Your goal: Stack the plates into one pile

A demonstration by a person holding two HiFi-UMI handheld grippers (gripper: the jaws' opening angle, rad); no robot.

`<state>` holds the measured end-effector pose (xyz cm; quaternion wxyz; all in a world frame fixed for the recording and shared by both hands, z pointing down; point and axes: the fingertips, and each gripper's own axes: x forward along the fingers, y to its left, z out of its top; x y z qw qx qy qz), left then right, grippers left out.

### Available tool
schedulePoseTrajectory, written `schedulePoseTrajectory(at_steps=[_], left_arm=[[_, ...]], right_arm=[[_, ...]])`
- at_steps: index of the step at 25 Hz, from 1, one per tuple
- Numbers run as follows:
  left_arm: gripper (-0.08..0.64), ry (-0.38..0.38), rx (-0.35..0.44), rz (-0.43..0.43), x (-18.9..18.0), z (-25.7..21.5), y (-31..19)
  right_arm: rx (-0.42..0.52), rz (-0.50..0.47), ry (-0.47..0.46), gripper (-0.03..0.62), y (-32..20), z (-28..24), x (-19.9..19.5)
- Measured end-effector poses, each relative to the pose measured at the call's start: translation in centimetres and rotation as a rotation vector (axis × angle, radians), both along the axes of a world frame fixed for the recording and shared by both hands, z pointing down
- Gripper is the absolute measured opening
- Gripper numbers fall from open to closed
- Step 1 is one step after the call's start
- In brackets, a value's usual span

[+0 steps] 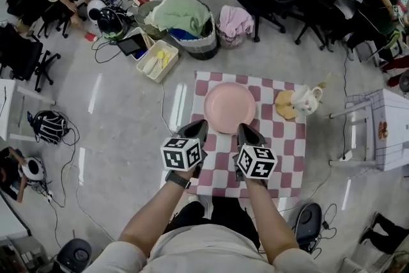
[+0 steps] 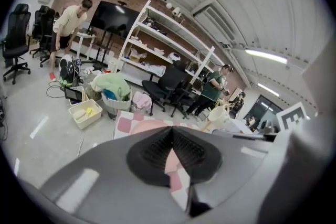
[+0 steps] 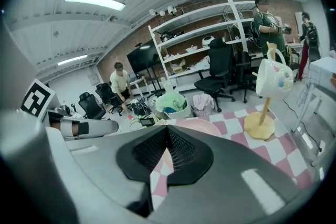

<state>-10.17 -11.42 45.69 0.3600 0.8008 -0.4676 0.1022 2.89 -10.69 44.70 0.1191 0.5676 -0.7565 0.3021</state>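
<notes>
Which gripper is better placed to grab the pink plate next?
Right, narrowly: in the head view the right gripper overlaps the rim of the pink plate, while the left gripper sits just off it. Both are shut and empty.

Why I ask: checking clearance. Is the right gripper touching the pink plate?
Apart. Right gripper view: the right gripper is shut, empty; the plate lies beyond.

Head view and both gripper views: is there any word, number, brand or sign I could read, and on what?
No readable text anywhere.
Left marker cube and right marker cube: black-and-white square patterns, no letters.
Mug: coloured spots only.
White table at right: a small mark, too small to read.
</notes>
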Motion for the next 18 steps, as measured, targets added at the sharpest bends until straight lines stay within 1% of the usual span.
schedulePoseTrajectory(at_steps=[3, 9, 18], left_arm=[[0.008, 0.003, 0.062, 0.030, -0.2, -2.8, 1.2], [0.006, 0.033, 0.184, 0.092, -0.4, -8.9, 3.8], [0.006, 0.046, 0.375, 0.137, -2.1, -17.8, 7.2]], right_arm=[[0.051, -0.007, -0.026, 0.011, 0.7, -2.9, -1.3], [0.156, -0.047, -0.072, 0.011, 3.0, -9.0, -4.2], [0.337, -0.063, -0.094, 0.010, 6.5, -17.8, -6.8]])
